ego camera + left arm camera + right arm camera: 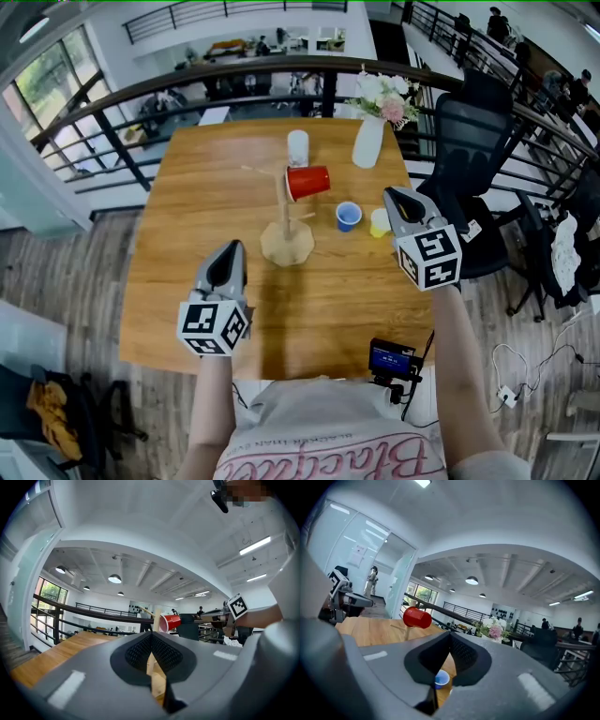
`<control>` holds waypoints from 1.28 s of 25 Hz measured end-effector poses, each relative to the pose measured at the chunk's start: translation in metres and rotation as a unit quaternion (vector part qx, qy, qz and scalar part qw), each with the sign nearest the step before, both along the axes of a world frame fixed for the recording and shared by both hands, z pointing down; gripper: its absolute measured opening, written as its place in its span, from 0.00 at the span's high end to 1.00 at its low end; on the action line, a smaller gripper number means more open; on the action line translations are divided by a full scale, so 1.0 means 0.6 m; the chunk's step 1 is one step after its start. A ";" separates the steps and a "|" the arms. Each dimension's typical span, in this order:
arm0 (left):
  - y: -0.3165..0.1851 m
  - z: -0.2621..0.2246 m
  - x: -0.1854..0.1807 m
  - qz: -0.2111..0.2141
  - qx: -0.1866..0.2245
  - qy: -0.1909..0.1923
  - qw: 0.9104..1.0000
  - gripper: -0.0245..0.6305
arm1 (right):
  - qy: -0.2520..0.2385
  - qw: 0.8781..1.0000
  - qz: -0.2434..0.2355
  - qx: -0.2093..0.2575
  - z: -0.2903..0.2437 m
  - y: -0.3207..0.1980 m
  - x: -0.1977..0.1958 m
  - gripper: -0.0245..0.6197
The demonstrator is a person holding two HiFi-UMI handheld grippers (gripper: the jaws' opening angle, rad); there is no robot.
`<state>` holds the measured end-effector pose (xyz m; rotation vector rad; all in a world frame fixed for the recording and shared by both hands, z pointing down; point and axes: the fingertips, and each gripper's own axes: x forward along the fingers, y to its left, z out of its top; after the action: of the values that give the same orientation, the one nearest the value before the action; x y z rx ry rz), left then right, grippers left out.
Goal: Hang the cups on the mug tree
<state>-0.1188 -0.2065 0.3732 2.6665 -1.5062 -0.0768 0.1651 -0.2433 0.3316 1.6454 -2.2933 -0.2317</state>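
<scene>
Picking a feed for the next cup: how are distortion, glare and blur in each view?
Head view: sharp, evenly lit, railings bowed at the edges; red cup on mug tree reads clearly. Left gripper view: heavy fisheye, dark corners, red cup small. Right gripper view: same fisheye; ceiling lamps bright but not glaring; blue cup slightly soft.

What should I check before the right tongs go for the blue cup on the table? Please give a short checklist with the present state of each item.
1. Red cup hung on the mug tree: ok.
2. Blue cup upright, standing free on the table: ok.
3. Right tongs open for a grasp: not ok, shut and empty.
4. Left tongs away from the tree: ok, shut and empty.
5. Yellow cup upright: cannot tell, partly hidden behind the right tongs.
</scene>
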 end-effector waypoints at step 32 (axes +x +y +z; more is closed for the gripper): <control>-0.035 0.064 0.048 -0.002 -0.053 -0.048 0.997 0.95 | -0.088 0.973 0.153 -0.151 0.377 -0.010 0.135 0.44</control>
<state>-0.0900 -0.2276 0.4115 2.6173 -1.4981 0.1307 0.2461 -0.2491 0.5577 1.8797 -2.0253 0.3304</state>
